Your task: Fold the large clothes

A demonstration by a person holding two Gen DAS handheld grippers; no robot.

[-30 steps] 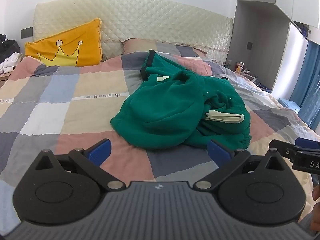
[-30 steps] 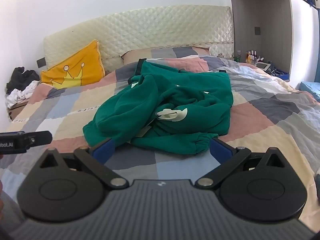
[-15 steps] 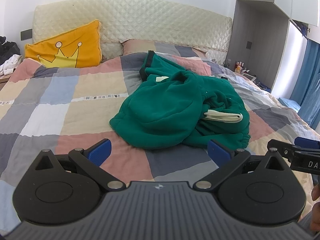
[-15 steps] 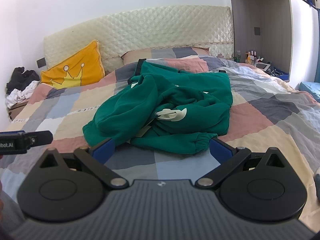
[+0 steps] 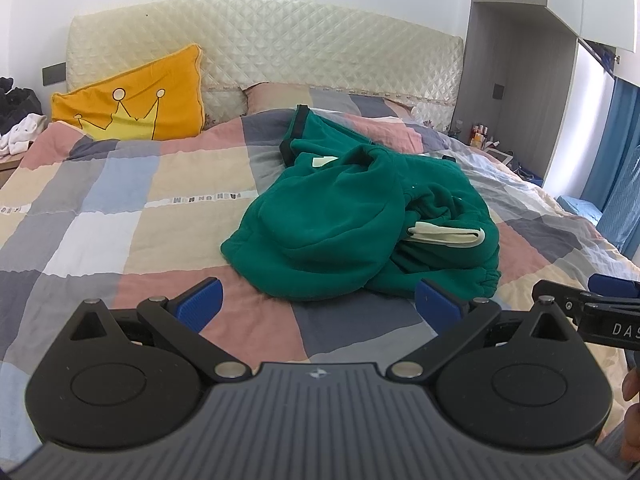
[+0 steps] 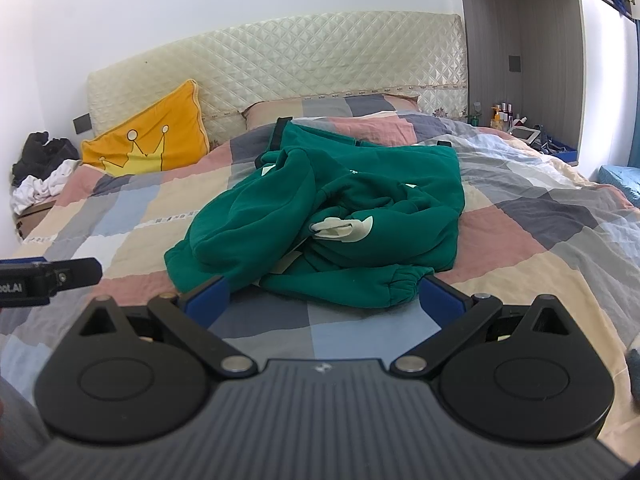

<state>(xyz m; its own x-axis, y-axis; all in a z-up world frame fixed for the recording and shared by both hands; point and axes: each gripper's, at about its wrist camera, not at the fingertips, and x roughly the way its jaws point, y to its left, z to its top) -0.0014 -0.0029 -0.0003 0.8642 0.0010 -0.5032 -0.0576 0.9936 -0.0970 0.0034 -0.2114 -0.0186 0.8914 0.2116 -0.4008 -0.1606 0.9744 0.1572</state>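
A green fleece garment (image 5: 344, 224) lies crumpled in a heap in the middle of the bed, with a cream patch (image 5: 446, 236) showing on its right side. In the right wrist view the same green garment (image 6: 320, 216) has a cuffed sleeve (image 6: 360, 284) lying along its near edge. My left gripper (image 5: 318, 306) is open, held just short of the heap's near edge with nothing between its blue pads. My right gripper (image 6: 324, 302) is open too, its pads on either side of the sleeve's near edge without touching it.
A checked quilt (image 5: 132, 216) covers the bed. A yellow crown pillow (image 5: 132, 100) leans on the quilted headboard (image 5: 320, 52). Clothes are piled at the far left (image 6: 40, 172). A bedside shelf with bottles (image 6: 504, 114) stands at right. The other gripper's tip (image 5: 592, 312) shows at the right edge.
Both views have crept slightly toward the green heap. The garment has not moved and both grippers stay open.
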